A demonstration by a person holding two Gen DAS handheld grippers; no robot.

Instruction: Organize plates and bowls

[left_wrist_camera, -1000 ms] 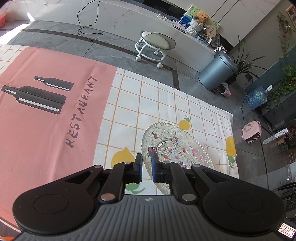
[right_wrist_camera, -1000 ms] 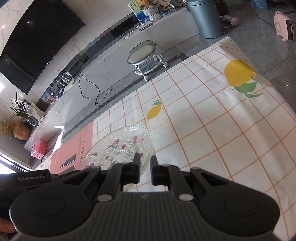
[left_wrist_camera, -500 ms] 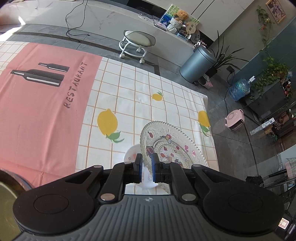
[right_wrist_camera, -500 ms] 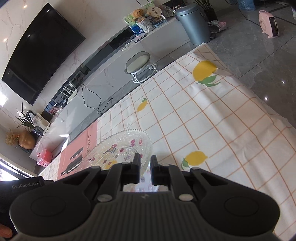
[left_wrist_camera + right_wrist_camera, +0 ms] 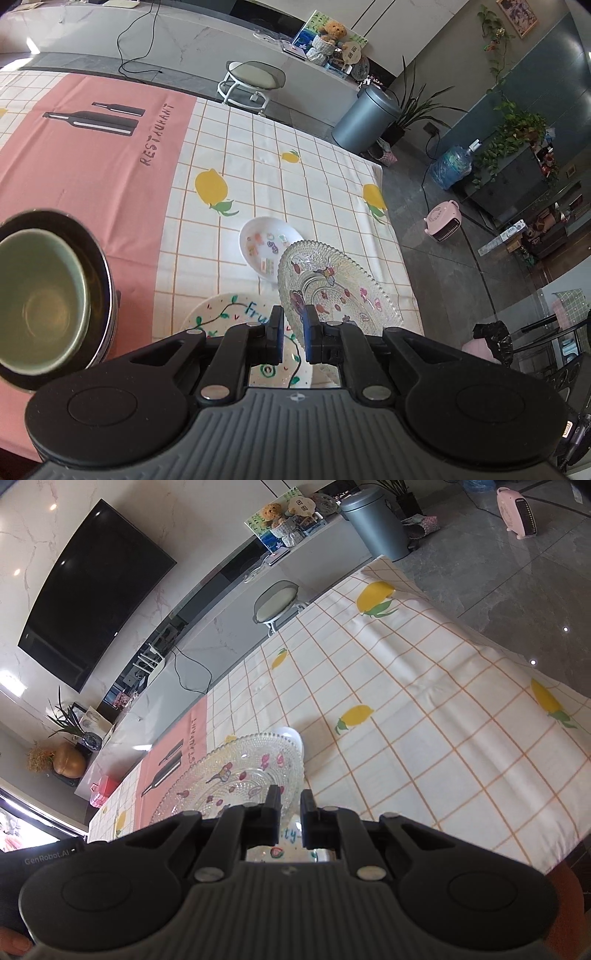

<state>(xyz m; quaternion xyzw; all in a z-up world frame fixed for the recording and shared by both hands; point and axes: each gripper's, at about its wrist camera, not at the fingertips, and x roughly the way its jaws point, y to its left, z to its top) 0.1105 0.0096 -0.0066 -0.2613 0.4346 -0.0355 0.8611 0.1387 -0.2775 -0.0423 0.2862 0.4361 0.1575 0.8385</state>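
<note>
The left tongs (image 5: 292, 334) had their two blue-padded fingers drawn close, pinching the near rim of the glass plate (image 5: 334, 284), which was lifted and tilted above the tabletop (image 5: 258, 177). In the right wrist view the same glass plate (image 5: 236, 775) stood tilted, and the right tongs (image 5: 290, 818) sat with their fingers nearly together at its lower edge (whether they actually nipped the rim or only rested beside it, I could not tell).

Under and just behind the raised plate lay a small white bowl (image 5: 264, 245) with coloured motifs, partly overlapped by the glass rim in the left view. Nearer the camera, a white plate (image 5: 229, 314) with green vine drawing and blue lettering lay flat on the checked cloth, partly hidden by the left tongs. At the left edge sat a green cup (image 5: 37, 302) inside a dark bowl (image 5: 98, 273), on the pink part of the cloth.

Past the tabletop stood a wheeled stool (image 5: 255, 79), a grey bin (image 5: 364, 116) and a pink heater (image 5: 443, 221) on the floor.
</note>
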